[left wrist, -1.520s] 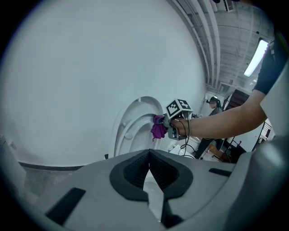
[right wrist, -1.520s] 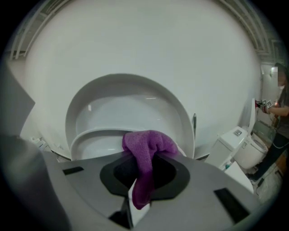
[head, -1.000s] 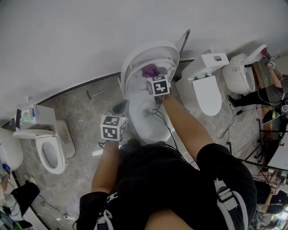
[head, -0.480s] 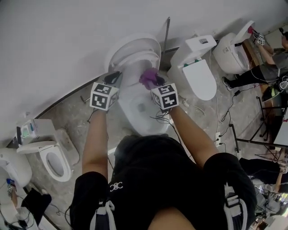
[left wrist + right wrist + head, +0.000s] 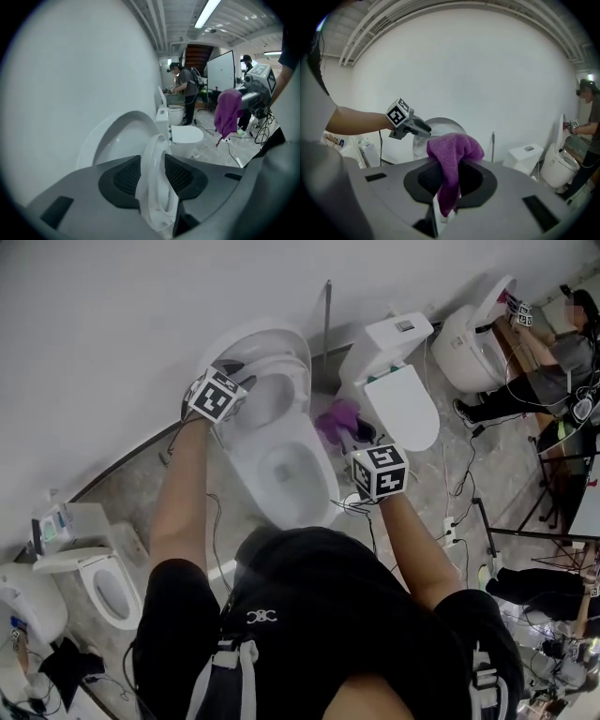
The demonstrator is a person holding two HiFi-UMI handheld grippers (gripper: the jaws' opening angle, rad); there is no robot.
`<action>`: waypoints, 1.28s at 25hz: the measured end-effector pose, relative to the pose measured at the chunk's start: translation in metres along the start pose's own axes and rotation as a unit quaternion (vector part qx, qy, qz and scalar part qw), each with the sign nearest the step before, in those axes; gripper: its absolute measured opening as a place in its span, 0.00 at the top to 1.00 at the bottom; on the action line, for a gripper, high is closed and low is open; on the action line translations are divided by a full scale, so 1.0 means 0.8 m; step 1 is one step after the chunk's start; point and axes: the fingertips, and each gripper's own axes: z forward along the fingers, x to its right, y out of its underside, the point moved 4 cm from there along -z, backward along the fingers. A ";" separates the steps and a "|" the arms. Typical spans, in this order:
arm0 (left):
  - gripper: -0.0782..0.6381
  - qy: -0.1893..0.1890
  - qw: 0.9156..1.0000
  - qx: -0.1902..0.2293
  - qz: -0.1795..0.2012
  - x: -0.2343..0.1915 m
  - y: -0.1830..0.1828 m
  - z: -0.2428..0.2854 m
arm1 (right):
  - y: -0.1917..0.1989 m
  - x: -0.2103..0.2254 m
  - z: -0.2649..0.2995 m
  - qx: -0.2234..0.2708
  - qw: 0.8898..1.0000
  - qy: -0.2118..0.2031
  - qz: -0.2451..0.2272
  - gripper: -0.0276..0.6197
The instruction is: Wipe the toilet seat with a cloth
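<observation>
The toilet seat [image 5: 157, 201] is found raised on its hinge, standing tilted just in front of the lifted lid [image 5: 112, 140] at the back of the bowl [image 5: 281, 470]. Its rim is straddled by the left gripper [image 5: 153, 171], whose fingers have just been opening and are noted as spread, one on each side of the ring; no firm pinch on it can be confirmed. The cloth [image 5: 452, 147], purple and towel-like, is pinched between the closed fingers of the right gripper [image 5: 449, 183]. It is held in the air to the right of the bowl, well apart from the seat, with a fold bunched above the fingers and a tail hanging below. The seat is judged to be stiff, smooth moulded plastic: light to swing, but slippery and liable to drop shut if released. It is best taken at the rim's free edge, away from the hinge, with the fingers set across its thickness. The cloth is judged soft and limp; it is expected to conform to the ring, though the hanging tail may drag. No contact between cloth and seat is observed.
</observation>
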 end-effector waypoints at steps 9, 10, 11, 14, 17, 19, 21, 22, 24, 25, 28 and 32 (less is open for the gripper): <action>0.70 0.035 0.998 -0.055 -0.020 -0.014 0.006 0.051 | 0.032 0.054 -0.042 -0.007 0.999 0.030 0.044 0.86; 0.70 0.038 0.997 -0.062 -0.018 -0.012 0.009 0.055 | 0.036 0.055 -0.046 -0.008 0.998 0.031 0.045 0.86; 0.70 0.040 0.997 -0.066 -0.017 -0.011 0.012 0.059 | 0.038 0.056 -0.048 -0.009 0.998 0.031 0.046 0.86; 0.70 0.028 0.997 -0.073 -0.016 -0.008 0.012 0.064 | 0.045 0.062 -0.055 -0.009 0.998 0.028 0.049 0.86; 0.70 0.015 0.997 -0.065 -0.034 -0.004 0.007 0.064 | 0.049 0.072 -0.056 -0.010 0.998 0.024 0.054 0.86; 0.72 0.018 0.997 -0.057 -0.049 0.003 0.003 0.058 | 0.047 0.074 -0.055 -0.007 0.998 0.017 0.057 0.86; 0.72 0.036 0.996 -0.058 -0.049 0.020 0.001 0.052 | 0.047 0.072 -0.055 -0.004 0.998 0.007 0.058 0.86; 0.72 0.051 0.996 -0.061 -0.047 0.032 0.001 0.048 | 0.047 0.071 -0.055 -0.004 0.998 0.001 0.059 0.86; 0.73 0.091 0.993 -0.066 -0.044 0.059 0.001 0.043 | 0.048 0.068 -0.055 -0.003 0.998 -0.012 0.062 0.86; 0.72 0.113 0.990 -0.064 -0.044 0.074 0.002 0.041 | 0.049 0.067 -0.055 -0.002 0.998 -0.018 0.064 0.86; 0.72 0.185 0.980 -0.044 -0.056 0.119 0.008 0.034 | 0.054 0.062 -0.058 -0.003 0.997 -0.032 0.063 0.86; 0.70 0.267 0.960 -0.020 -0.083 0.187 0.020 0.031 | 0.077 0.062 -0.071 -0.011 0.997 -0.045 0.064 0.86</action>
